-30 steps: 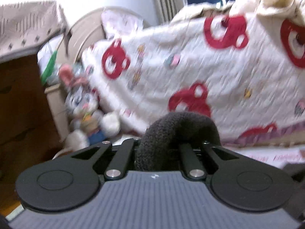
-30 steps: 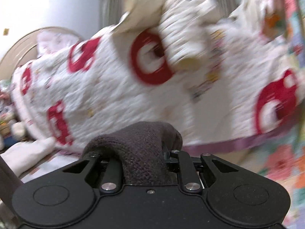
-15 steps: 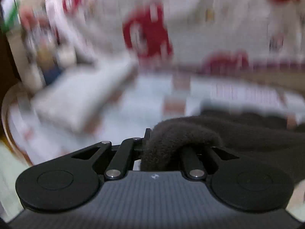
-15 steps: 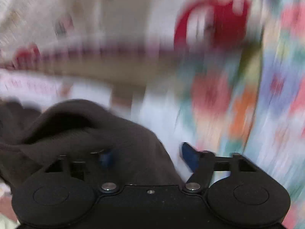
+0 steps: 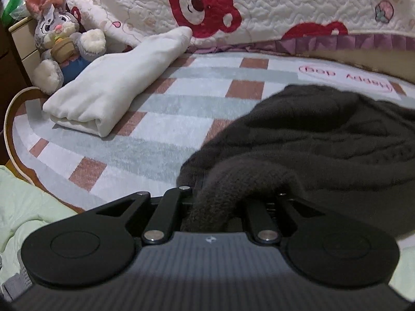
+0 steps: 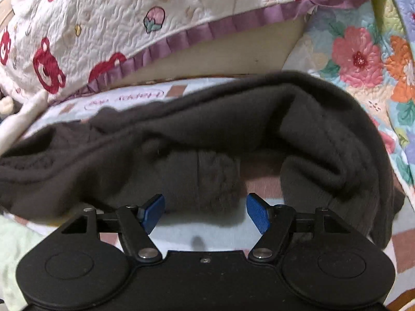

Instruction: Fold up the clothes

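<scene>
Right gripper (image 6: 205,213) released sweater (image 6: 181,134); left gripper (image 5: 218,207) grips it.

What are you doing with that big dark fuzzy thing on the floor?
Someone is folding clothes with a pair of tongs in each hand. The left tongs are pinched shut on an edge of the dark brown sweater, which lies bunched up on the checked rug. The right tongs are open, with their blue pads apart just in front of the sweater, holding nothing. A white garment already lies folded on the rug near the stuffed bunny.
</scene>
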